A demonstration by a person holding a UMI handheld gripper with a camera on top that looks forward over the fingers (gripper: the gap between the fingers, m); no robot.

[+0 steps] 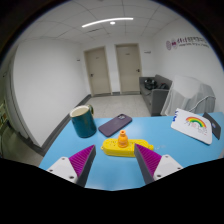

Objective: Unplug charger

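Note:
A yellow block with an orange plug-like piece standing on top (121,148) lies on the blue table (60,148), just ahead of my gripper (113,162). The gripper is open: its two fingers with magenta pads (82,158) stand wide apart on either side of the block's near end, not touching it. No cable shows.
A dark green mug (83,121) stands at the far left of the table. A purple phone (114,124) lies beside it. A white card with a rainbow picture (193,123) lies at the far right. Beyond the table are a white room, two doors and a counter.

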